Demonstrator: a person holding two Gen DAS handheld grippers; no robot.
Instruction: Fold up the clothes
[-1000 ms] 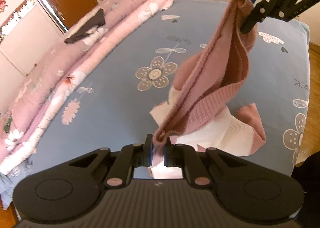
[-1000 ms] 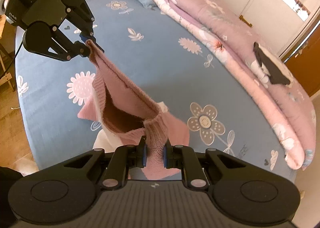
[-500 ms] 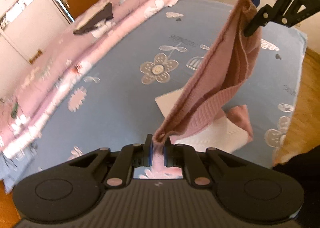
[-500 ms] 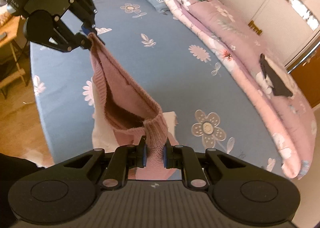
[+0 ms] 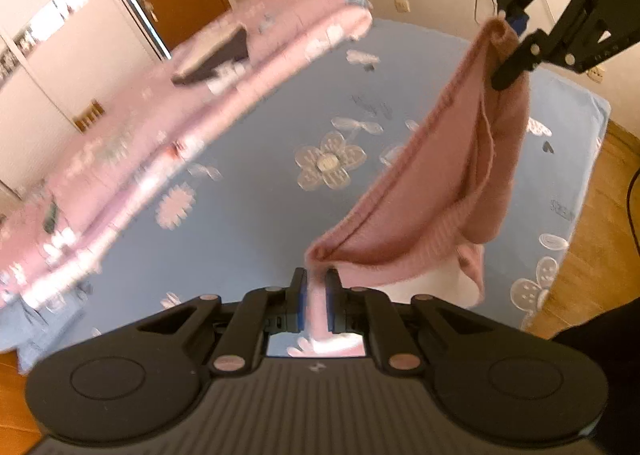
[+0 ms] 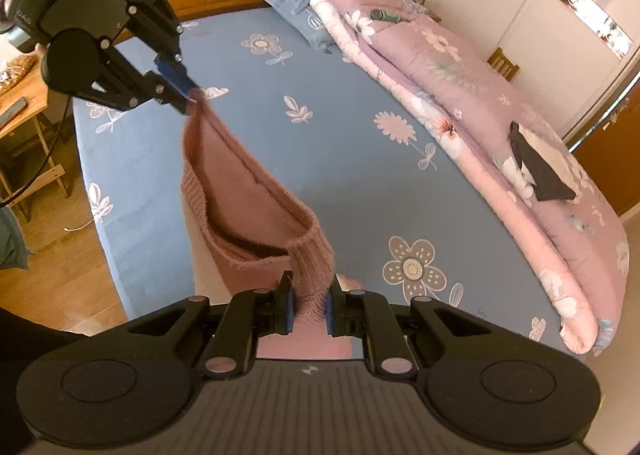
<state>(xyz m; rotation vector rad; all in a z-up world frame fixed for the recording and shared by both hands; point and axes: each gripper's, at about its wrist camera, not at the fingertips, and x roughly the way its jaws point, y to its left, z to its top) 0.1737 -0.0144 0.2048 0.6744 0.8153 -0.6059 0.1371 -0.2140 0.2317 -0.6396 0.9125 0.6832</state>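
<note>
A pink knitted sweater [image 5: 452, 183] with a white lower part hangs in the air above the blue flowered bed sheet [image 5: 260, 223], stretched between both grippers. My left gripper [image 5: 317, 287] is shut on one end of its ribbed hem. My right gripper [image 6: 308, 297] is shut on the other end of the sweater [image 6: 248, 211]. In the left wrist view the right gripper [image 5: 508, 51] shows at the upper right, pinching the cloth. In the right wrist view the left gripper [image 6: 188, 95] shows at the upper left, doing the same. The sweater's lower part is hidden behind the gripper bodies.
A folded pink flowered quilt [image 6: 460, 95] lies along the far side of the bed with a dark garment [image 6: 540, 171] on it. Blue pillows [image 6: 304, 3] rest by the wooden headboard. A wooden side table [image 6: 24, 111] and wood floor [image 6: 60, 263] flank the bed. A person's dark sleeve [image 5: 600, 327] is at the edge.
Both grippers have risen with the sweater, lifting it off the bed, and the white part no longer lies on the sheet. The left wrist view has swung, blurring the quilt.
</note>
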